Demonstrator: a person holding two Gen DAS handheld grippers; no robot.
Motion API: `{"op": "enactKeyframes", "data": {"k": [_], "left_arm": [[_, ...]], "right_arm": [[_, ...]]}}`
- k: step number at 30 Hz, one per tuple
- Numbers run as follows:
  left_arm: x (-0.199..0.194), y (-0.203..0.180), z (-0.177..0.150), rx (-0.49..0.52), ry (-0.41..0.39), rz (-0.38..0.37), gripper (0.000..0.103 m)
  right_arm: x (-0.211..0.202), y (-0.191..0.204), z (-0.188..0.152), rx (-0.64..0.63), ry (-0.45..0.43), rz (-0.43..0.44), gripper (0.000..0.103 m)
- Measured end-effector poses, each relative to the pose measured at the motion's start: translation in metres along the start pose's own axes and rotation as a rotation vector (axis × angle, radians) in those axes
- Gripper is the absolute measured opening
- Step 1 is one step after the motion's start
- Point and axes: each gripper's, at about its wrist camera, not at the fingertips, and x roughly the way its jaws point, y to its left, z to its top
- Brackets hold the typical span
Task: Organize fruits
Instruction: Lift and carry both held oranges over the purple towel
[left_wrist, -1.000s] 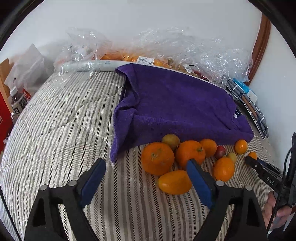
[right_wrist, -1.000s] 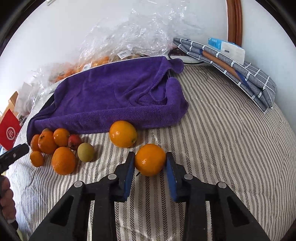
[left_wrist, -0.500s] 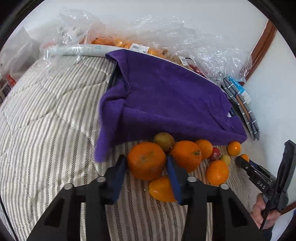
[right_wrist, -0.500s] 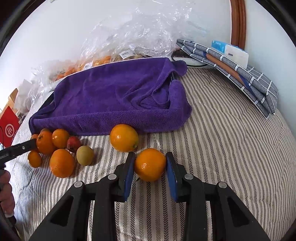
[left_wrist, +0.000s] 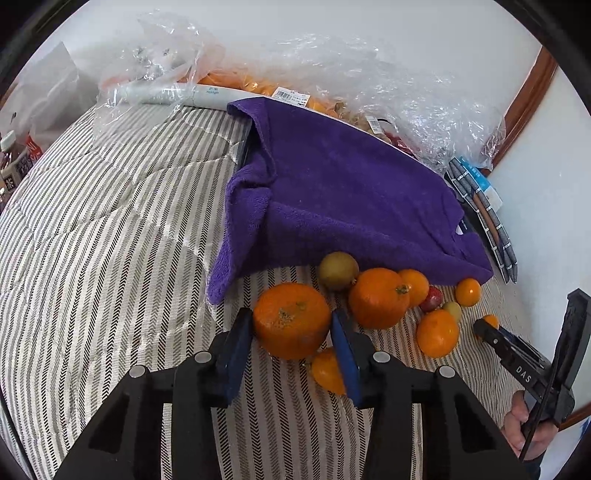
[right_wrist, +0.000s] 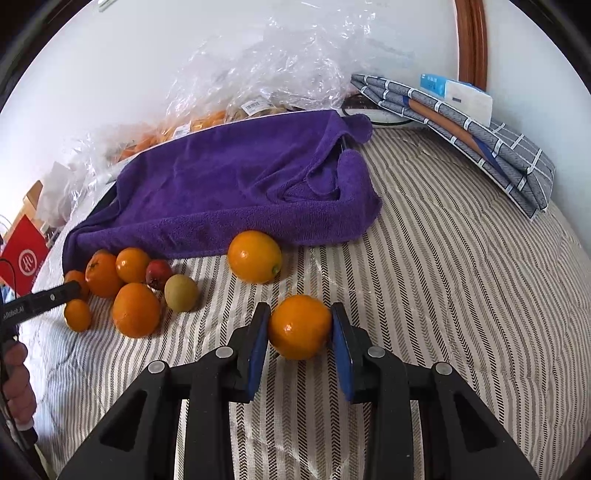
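Observation:
Blue pads of my left gripper (left_wrist: 291, 328) press both sides of a large orange (left_wrist: 291, 319) resting on the striped bedspread (left_wrist: 110, 258). Beside it lies a cluster: another orange (left_wrist: 376, 297), a greenish fruit (left_wrist: 338, 270), a small red fruit (left_wrist: 431, 298) and several smaller oranges. My right gripper (right_wrist: 300, 332) is shut on a medium orange (right_wrist: 300, 326) low over the bedspread, apart from the cluster (right_wrist: 136, 309). One more orange (right_wrist: 254, 256) sits alone just beyond it.
A purple towel (left_wrist: 351, 192) drapes over something flat behind the fruit. Clear plastic bags (left_wrist: 332, 74) holding more fruit line the wall. Folded grey checked cloth (right_wrist: 480, 136) lies at the right, a red box (right_wrist: 26, 258) at the left edge. A hand (left_wrist: 524, 432) holds the right gripper.
The left gripper's jaws went from wide open to shut on the large orange after moving in over it. The right gripper kept still with its orange.

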Motion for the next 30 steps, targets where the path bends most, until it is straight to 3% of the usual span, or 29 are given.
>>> {"op": "enactKeyframes", "data": {"k": [8,22,30], "left_arm": [[-0.008,0.002,0.004,-0.014,-0.010,0.014,0.040],[-0.076,-0.021,0.022,0.012,-0.110,0.034,0.040],[-0.094,-0.036,0.047,0.025,-0.156,0.022,0.040]], "right_arm": [[-0.006,-0.001,0.000,0.020,0.013,0.013,0.033],[-0.070,0.012,0.026,0.020,-0.080,0.027,0.033],[-0.087,0.020,0.052,0.023,-0.117,0.046,0.033]]}}
